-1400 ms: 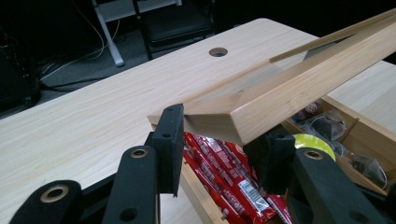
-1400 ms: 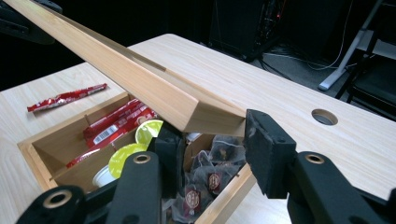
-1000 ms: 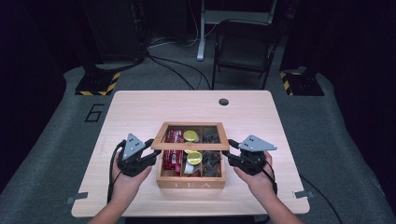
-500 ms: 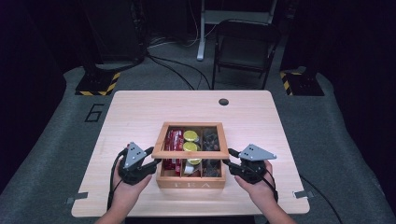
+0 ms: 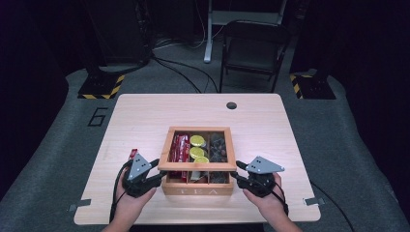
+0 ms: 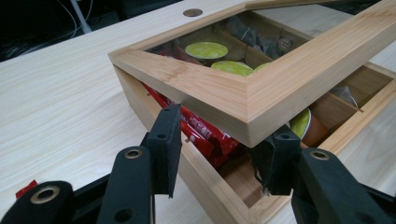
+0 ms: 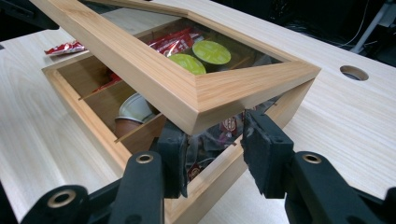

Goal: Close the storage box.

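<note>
Tea box (image 5: 198, 186) sat toward your edge of the table (image 5: 145, 116), wooden, with TEA stamped on its front wall. Its glass-paned lid (image 5: 198, 147) was tipped up at the front and still hinged down at the back, so the front compartments were exposed while the rest showed through the pane. My guess is the lid was being raised or lowered with a gripper at each front corner so it stayed level and didn't twist on the hinge.

Inside the box, the red packets (image 5: 180, 147) filled the left lane, the yellow-green capsules (image 5: 197, 141) sat in the middle lane, and the dark wrapped pieces (image 5: 218, 145) filled the right lane. One stray red packet (image 5: 133, 153) lay on the table just left of the box, right by your left hand.

Your left gripper (image 6: 219, 147) was at the box's front-left corner, jaws spread fairly wide, straddling the corner. The right-hand pad looked tucked under the lid's raised corner inside the box, the other pad sat outside the box wall. Not clamped on anything as far as I could see, more like propping.

Your right gripper (image 7: 210, 149) mirrored that at the front-right corner: jaws moderately apart, one pad under the lid corner inside the box, the other outside the wall. Whether either pad actually touched the lid's underside, I couldn't tell.
</note>
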